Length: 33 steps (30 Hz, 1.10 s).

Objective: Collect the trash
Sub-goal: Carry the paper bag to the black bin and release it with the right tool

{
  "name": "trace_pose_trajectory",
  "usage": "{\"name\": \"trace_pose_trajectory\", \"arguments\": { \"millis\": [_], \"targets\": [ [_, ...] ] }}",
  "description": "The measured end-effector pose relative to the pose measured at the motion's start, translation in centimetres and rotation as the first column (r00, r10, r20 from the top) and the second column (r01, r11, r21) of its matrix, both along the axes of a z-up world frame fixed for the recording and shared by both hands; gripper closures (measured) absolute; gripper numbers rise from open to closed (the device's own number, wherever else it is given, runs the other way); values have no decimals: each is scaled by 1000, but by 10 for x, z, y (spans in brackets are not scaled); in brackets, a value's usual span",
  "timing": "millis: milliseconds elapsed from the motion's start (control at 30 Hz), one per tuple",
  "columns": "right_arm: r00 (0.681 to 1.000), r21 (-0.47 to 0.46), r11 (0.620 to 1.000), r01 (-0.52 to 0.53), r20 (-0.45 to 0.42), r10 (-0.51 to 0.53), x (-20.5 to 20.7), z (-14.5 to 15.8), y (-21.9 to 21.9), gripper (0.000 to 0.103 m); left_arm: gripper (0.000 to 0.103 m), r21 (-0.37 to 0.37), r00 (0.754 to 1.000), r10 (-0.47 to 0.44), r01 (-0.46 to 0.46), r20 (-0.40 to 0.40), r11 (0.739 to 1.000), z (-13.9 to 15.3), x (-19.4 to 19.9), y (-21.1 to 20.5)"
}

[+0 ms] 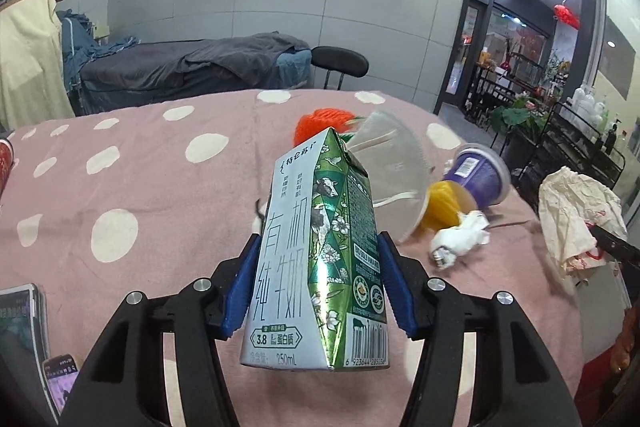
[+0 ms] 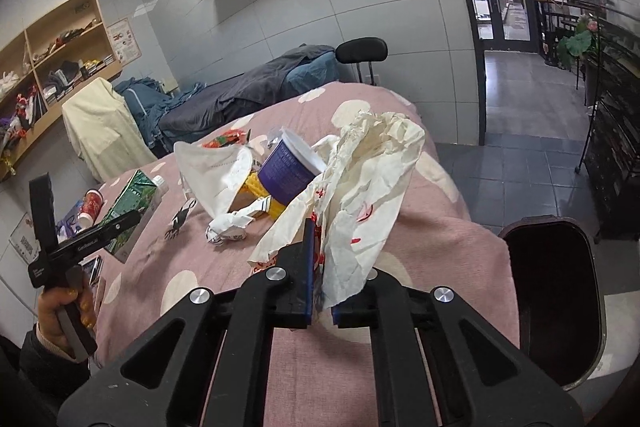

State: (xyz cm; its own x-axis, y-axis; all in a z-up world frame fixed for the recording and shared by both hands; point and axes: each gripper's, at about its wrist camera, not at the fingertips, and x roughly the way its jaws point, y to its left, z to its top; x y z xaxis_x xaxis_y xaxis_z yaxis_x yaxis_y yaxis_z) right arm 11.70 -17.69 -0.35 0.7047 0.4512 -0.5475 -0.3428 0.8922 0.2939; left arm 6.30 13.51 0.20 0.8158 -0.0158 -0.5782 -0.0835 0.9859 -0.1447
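My left gripper (image 1: pixel 318 259) is shut on a green and pale-blue milk carton (image 1: pixel 316 255), held upright above the pink dotted table cover (image 1: pixel 140 179); the carton also shows in the right wrist view (image 2: pixel 134 205). My right gripper (image 2: pixel 320 267) is shut on a crumpled cream paper bag with red print (image 2: pixel 360 179), which also shows in the left wrist view (image 1: pixel 576 215). On the table lie a white face mask (image 2: pixel 212 167), a purple cup on its side (image 2: pixel 290 171), yellow foam net (image 1: pixel 440 203), orange foam net (image 1: pixel 324 123) and crumpled white paper (image 2: pixel 228 227).
A dark open trash bin (image 2: pixel 556 291) stands on the floor right of the table. A red can (image 2: pixel 90 207) and phones (image 1: pixel 60 379) lie at the table's left. A black chair (image 1: pixel 340 63) and a covered bed (image 1: pixel 180 67) stand behind.
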Motion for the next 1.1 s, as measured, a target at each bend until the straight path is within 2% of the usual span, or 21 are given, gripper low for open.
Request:
{"name": "trace_pose_trajectory", "arguments": {
  "millis": [133,233,400,533,667,800,967,1000,1067,1100],
  "targets": [
    [996,-7,997,81,38,-81,-5,7,-27,96,47,-19,995,-92,93,50,996,15,-3,-32],
    [985,-1,986,167,31,-167,-5,6,-56,96,47,-32,982,-177,179,63,983,19,6,-62],
    [941,-54,939,339,7,-339,1,-9,-113,96,46,-60,938,-341,345,69,937,18,26,-119],
    [890,-137,891,433,-90,-446,20,-47,-158,96,46,-63,889,-452,457,70,887,16,40,-165],
    [831,-149,868,474,-251,-497,36,-105,-192,96,46,-83,843,-535,538,53,839,12,50,-200],
    [792,-183,861,475,-338,-509,47,-145,-204,96,46,-105,799,-601,599,16,794,4,58,-233],
    [758,-210,858,469,-403,-513,60,-179,-209,96,46,-115,757,-653,647,-20,754,-3,62,-266],
    [751,-214,856,471,-412,-516,63,-181,-209,94,46,-107,750,-661,656,-26,747,-5,63,-273],
    [733,-213,845,490,-425,-531,63,-184,-213,83,46,-108,733,-679,672,-45,733,-8,66,-286],
    [728,-208,841,499,-425,-537,64,-183,-211,64,46,-118,722,-690,681,-54,723,-11,68,-291]
  ]
}}
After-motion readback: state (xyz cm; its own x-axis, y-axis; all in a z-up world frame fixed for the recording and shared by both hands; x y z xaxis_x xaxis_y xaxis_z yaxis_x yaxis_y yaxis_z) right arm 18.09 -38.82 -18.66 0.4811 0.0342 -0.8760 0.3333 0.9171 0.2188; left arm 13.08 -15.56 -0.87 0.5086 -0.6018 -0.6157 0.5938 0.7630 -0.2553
